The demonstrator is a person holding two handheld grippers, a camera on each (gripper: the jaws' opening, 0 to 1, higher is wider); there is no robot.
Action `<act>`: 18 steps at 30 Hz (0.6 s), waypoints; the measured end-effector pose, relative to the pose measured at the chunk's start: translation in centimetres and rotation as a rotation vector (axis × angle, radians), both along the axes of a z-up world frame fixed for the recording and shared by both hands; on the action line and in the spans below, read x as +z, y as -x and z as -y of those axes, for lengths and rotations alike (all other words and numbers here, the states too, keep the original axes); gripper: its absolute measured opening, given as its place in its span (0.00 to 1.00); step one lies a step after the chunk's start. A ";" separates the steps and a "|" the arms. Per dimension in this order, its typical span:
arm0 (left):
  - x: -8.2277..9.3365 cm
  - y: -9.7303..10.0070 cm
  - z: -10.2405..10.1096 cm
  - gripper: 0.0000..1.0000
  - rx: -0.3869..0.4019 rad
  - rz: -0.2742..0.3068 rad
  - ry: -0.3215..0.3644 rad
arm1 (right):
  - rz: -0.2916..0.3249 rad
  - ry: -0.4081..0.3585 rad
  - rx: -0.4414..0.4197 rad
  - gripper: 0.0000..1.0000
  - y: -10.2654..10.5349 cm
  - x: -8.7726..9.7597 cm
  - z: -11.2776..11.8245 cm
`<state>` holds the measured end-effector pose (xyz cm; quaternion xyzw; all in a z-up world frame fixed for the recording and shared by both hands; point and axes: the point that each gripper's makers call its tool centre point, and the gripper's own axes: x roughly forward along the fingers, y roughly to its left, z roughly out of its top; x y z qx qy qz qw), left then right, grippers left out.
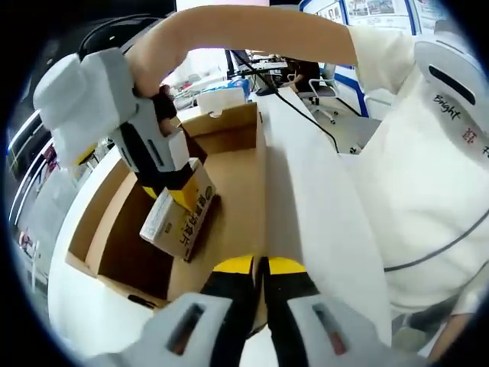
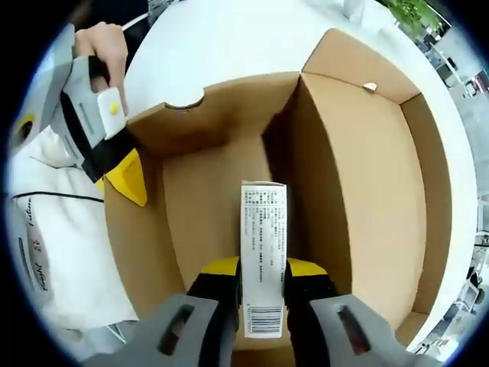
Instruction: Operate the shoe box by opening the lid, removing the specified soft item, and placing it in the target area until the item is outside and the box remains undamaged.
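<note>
Lifting the small carton [image 2: 263,245], clamped in right gripper [image 2: 263,287], straight up clear of shoe box [image 2: 191,115] walls; steady. Keep left gripper [image 1: 260,267], pinched shut on the box wall, holding firm.

left gripper [image 1: 260,267]: jaws together | right gripper [image 2: 262,269]: jaws clamped

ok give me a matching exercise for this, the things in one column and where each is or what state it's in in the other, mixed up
Things:
1. small white and yellow printed carton
2. open brown cardboard shoe box
3. left tool
4. right tool

Places or states:
A. shut on the edge of the box's side wall
B. standing on the white table, lid folded back
C. shut on the carton
D. held inside the box, between two yellow-tipped jaws

Pairs: 1-D, 2-B, 3-A, 4-C
</note>
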<state>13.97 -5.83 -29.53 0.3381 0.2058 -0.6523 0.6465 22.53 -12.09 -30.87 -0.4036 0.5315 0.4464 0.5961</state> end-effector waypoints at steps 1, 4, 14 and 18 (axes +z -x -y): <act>0.0 0.0 0.0 0.03 0.000 0.000 0.000 | 0.005 -0.002 0.008 0.20 0.2 0.0 0.0; 0.0 0.0 0.0 0.03 0.000 0.000 -0.001 | 0.010 0.000 0.007 0.20 0.5 0.1 0.2; 0.0 0.0 0.0 0.03 -0.001 -0.001 -0.001 | 0.024 0.007 0.014 0.20 1.3 2.0 1.4; 0.0 0.0 0.0 0.03 0.000 0.000 -0.001 | 0.036 0.003 0.011 0.20 1.7 2.5 1.7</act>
